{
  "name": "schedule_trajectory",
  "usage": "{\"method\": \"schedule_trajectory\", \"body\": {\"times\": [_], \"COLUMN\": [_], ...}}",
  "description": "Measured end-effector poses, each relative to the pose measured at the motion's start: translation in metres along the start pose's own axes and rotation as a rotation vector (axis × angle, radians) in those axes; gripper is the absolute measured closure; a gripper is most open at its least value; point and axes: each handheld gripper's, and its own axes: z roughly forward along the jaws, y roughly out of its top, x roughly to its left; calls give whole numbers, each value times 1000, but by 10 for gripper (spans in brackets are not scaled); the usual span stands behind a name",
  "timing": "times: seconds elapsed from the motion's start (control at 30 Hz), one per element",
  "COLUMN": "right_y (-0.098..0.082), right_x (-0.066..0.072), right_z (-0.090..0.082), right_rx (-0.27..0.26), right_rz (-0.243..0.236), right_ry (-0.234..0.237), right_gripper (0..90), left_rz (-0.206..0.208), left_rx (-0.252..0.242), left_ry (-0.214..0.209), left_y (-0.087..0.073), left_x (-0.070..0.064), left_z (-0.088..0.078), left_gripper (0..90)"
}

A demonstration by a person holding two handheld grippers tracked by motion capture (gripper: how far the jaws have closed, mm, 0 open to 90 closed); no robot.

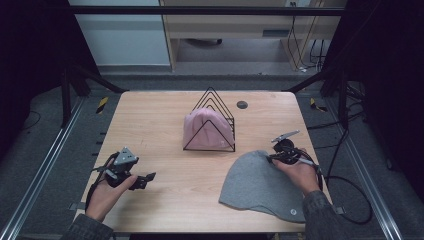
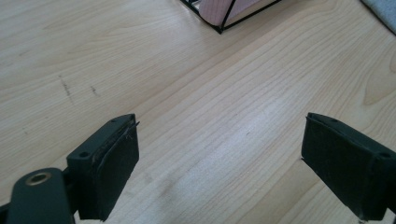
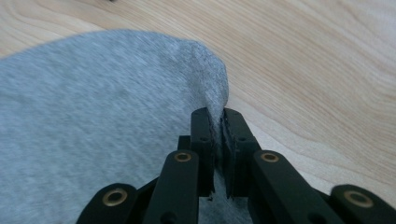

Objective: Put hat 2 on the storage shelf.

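Pale wooden desk: right tongs pinch the grey beanie's edge; left tongs gape wide, holding nothing.

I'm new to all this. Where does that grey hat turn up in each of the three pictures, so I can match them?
High view: the grey hat lies flat at the table's near right, its top edge pinched by the right gripper.
Left gripper view: a sliver of it sits in the top right corner.
Right gripper view: it covers the left half, an edge clamped between the jaws.
Shared landmark: the light wooden table.
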Motion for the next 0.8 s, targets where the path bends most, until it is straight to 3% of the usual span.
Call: {"method": "schedule_trajectory", "body": {"times": [0.13, 0.23, 0.27, 0.37, 0.53, 0.8], "right_y": [2, 4, 4, 8, 15, 37], "right_x": [8, 18, 18, 32, 53, 82], "right_z": [-15, -34, -34, -51, -79, -111], "right_rx": [-52, -119, -119, -179, -272, -368], "right_rz": [-22, -39, -39, -97, -156, -243], "right_ry": [18, 36, 36, 54, 90, 136], "right_gripper": [852, 852, 852, 853, 853, 854], "left_rz": [-34, -25, -21, -17, 13, 39], "left_rx": [-8, -3, -3, 4, 17, 7], "left_ry": [-91, -104, -111, -132, -167, -201], "left_y": [-1, -1, -1, -1, 0, 1], "left_x": [0, -3, -4, -7, -11, -17], "left_z": [4, 6, 6, 8, 10, 10], "left_gripper": [122, 121, 121, 120, 118, 118]}}
